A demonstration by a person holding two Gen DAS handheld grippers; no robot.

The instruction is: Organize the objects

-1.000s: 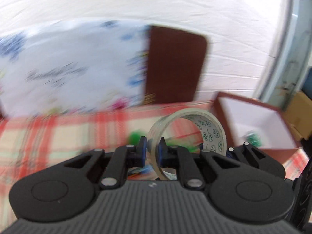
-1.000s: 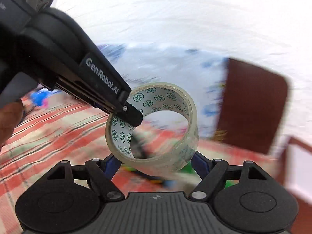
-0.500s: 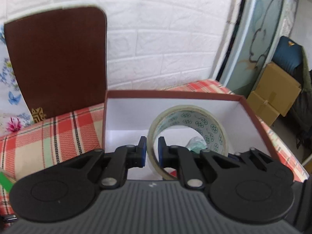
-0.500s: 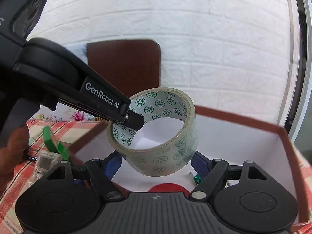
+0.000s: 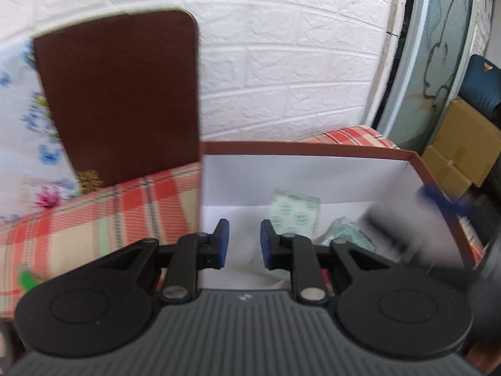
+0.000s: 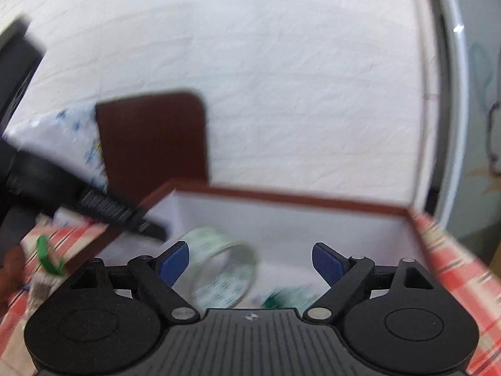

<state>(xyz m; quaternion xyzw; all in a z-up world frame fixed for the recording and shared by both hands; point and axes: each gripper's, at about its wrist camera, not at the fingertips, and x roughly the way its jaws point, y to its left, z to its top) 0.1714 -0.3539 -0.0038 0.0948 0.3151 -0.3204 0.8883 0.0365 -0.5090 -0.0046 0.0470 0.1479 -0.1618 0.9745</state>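
Observation:
The clear tape roll [image 6: 224, 271] with green printed circles lies inside the open brown box [image 6: 313, 200] with white walls, free of both grippers. It also shows in the left wrist view [image 5: 294, 213], seen edge-on in the box [image 5: 313, 148]. My left gripper [image 5: 242, 244] is open and empty just over the box's near left side. My right gripper [image 6: 250, 261] is open wide and empty above the box. The left gripper's arm shows blurred at the left of the right wrist view [image 6: 103, 206].
The box's brown lid [image 5: 122, 100] leans on the white brick wall behind. A floral sheet [image 5: 18, 125] stands to its left. A crumpled wrapper [image 5: 347, 238] lies in the box. Green items [image 6: 47, 257] lie on the checked cloth [image 5: 94, 216]. Cardboard boxes [image 5: 460, 144] stand at right.
My left gripper opened and let go of the tape roll, which dropped into the box. Both grippers have shifted; the right one is blurred with motion.

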